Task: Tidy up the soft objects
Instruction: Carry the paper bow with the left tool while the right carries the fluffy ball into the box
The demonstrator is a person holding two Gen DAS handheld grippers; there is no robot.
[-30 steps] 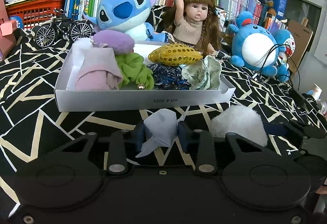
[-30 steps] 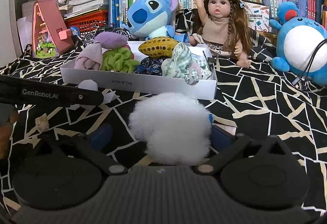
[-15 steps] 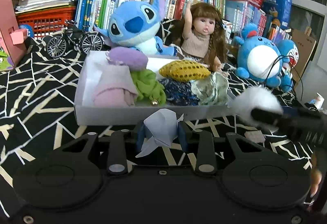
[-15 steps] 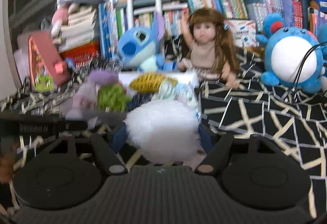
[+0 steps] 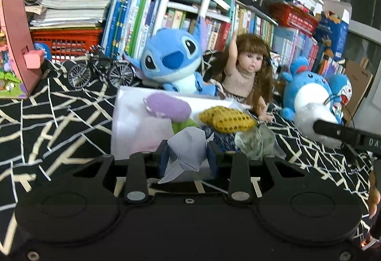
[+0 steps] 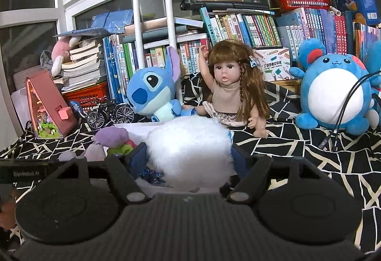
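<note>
White fluffy pom-pom gripped in right gripper and folded pale cloth pinched in left gripper, both held over the near edge of the white box that already holds several soft items, so two drops left; box front wall and floor hidden behind grippers.

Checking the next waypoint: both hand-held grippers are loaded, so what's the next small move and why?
Probably carry both forward over the white box and release. The left hand-held gripper pinches a pale folded cloth, the right hand-held gripper a white fluffy ball; both sit just short of the box holding the other soft items.
</note>
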